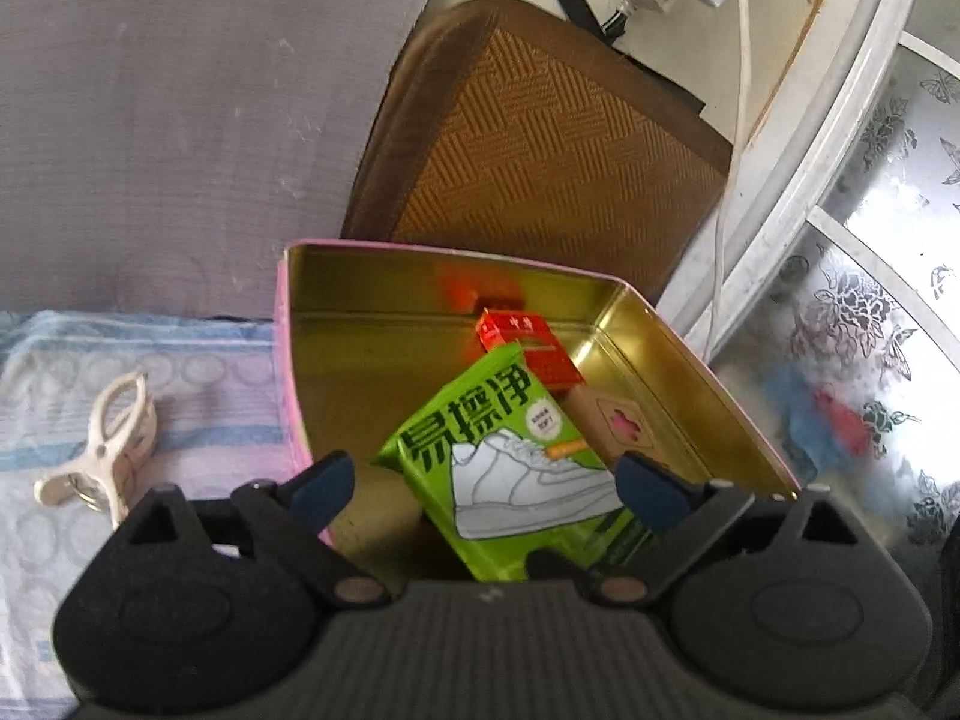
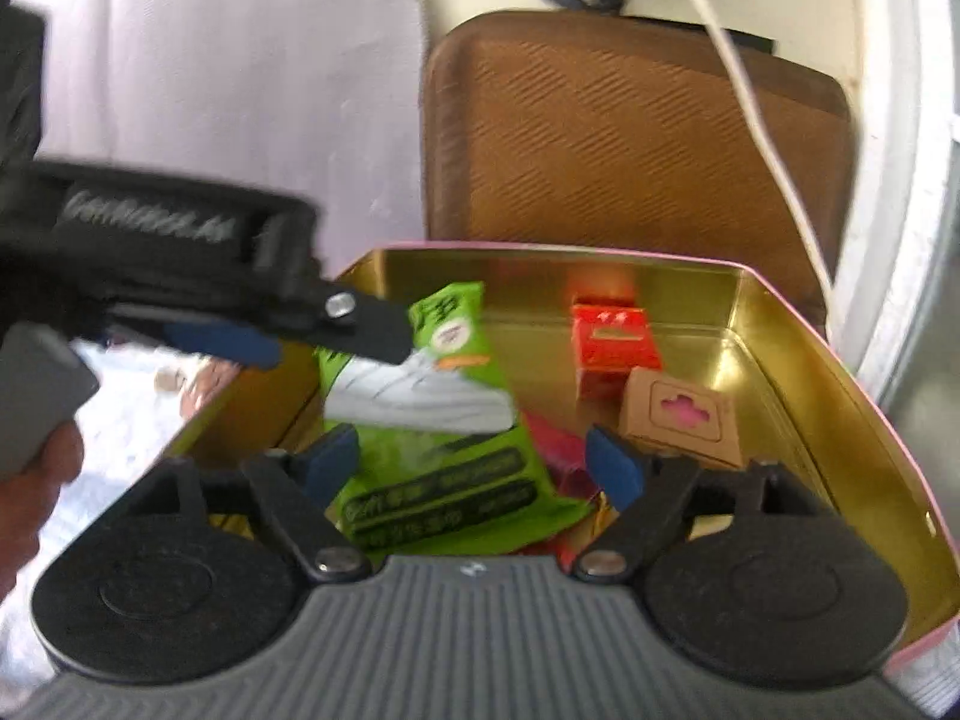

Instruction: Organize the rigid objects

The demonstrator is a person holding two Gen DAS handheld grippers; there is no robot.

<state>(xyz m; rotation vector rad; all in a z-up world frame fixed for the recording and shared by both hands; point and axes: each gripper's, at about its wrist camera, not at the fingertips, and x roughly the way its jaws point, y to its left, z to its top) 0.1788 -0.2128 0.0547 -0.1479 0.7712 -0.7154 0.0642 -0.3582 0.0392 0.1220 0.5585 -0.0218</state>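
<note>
Green packet (image 1: 516,456) (printed with a white shoe) is seen lying in the gold-lined tin (image 1: 384,312), between the parted, empty left gripper (image 1: 486,483); the right gripper (image 2: 474,468) is likewise spread wide.

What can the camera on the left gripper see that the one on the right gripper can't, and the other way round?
Only the left wrist view shows the white clothes peg lying on the striped towel beside the tin.

Only the right wrist view shows the left gripper reaching in, and a hand.

Both show the gold-lined tin, the green shoe-wipe pack, the red box, the tan box and the woven cushion.
</note>
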